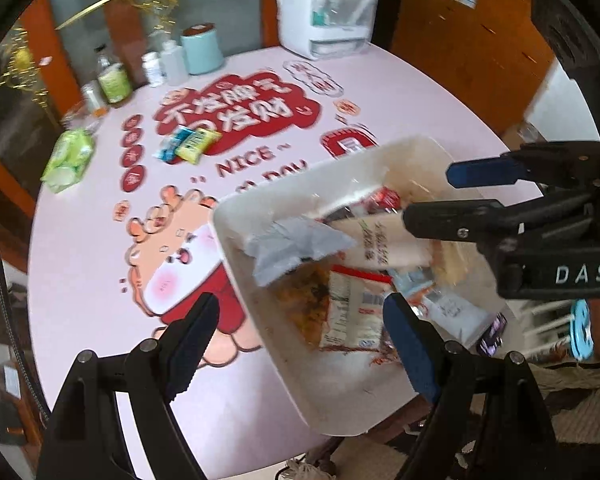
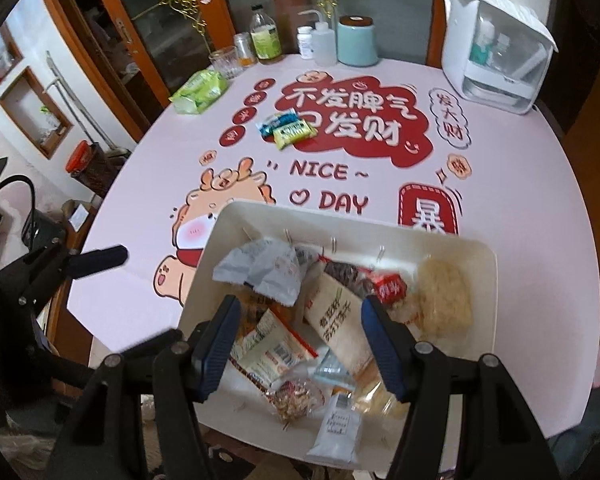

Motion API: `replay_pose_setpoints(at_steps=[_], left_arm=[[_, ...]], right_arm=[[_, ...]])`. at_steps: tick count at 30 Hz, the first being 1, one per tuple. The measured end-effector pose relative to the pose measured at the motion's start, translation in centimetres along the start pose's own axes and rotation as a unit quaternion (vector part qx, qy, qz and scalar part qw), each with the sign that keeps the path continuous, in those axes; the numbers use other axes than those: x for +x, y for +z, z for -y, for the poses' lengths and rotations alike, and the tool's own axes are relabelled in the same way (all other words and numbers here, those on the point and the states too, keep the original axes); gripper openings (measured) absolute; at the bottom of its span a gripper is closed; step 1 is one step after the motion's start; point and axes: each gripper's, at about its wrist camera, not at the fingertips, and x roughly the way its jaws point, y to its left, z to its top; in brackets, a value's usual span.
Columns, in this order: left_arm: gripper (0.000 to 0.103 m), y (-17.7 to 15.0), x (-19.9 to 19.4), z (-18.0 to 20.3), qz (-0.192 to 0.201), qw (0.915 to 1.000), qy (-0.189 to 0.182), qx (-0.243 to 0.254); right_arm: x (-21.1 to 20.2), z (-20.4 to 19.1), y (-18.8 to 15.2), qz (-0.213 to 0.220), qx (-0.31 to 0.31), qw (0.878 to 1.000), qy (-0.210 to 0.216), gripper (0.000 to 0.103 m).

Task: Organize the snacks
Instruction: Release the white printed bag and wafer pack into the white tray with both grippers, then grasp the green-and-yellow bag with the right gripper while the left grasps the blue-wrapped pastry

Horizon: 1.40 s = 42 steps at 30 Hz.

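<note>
A white rectangular bin (image 2: 340, 224) (image 1: 236, 236) sits at the near edge of the pink printed table (image 2: 520, 208) (image 1: 80, 240), filled with several snack packets. On top lie a grey packet (image 2: 260, 268) (image 1: 296, 248), a cream packet (image 2: 340, 316) and a pale noodle cake (image 2: 446, 300). Two small packets, one blue (image 2: 278, 122) and one yellow-green (image 2: 296, 134) (image 1: 198, 144), lie at the table's middle. My right gripper (image 2: 300, 344) (image 1: 428, 196) is open and empty above the bin. My left gripper (image 1: 300, 344) is open and empty at the bin's near-left side; one of its fingers (image 2: 100, 260) shows in the right wrist view.
A green wipes pack (image 2: 200, 92) (image 1: 68, 158) lies at the far left. Bottles, a glass and a teal canister (image 2: 356, 42) (image 1: 202, 50) stand along the back edge. A white appliance (image 2: 496, 48) (image 1: 324, 12) stands at the back right. Wooden cabinets are behind.
</note>
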Motion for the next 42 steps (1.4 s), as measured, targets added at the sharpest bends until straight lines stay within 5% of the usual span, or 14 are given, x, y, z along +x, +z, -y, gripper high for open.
replay_pose_setpoints(at_steps=[13, 23, 34, 42], left_arm=[[0.083, 6.7, -5.3, -3.9, 0.074, 0.9839, 0.138, -0.086], [0.087, 12.7, -6.0, -9.5, 0.098, 0.9777, 0.179, -0.048], [0.087, 20.2, 7.3, -19.5, 0.046, 0.9870, 0.138, 0.069], [0.087, 21.6, 18.2, -23.2, -0.003, 0.9878, 0.095, 0.123]], right_arm=[[-0.7, 2.7, 7.4, 0.035, -0.016, 0.999, 0.021, 0.063], [2.1, 2.2, 16.2, 0.041, 0.052, 0.997, 0.026, 0.063], [16.7, 3.0, 22.4, -0.029, 0.216, 0.976, 0.010, 0.063], [26.3, 3.4, 23.4, -0.073, 0.299, 0.951, 0.012, 0.063]])
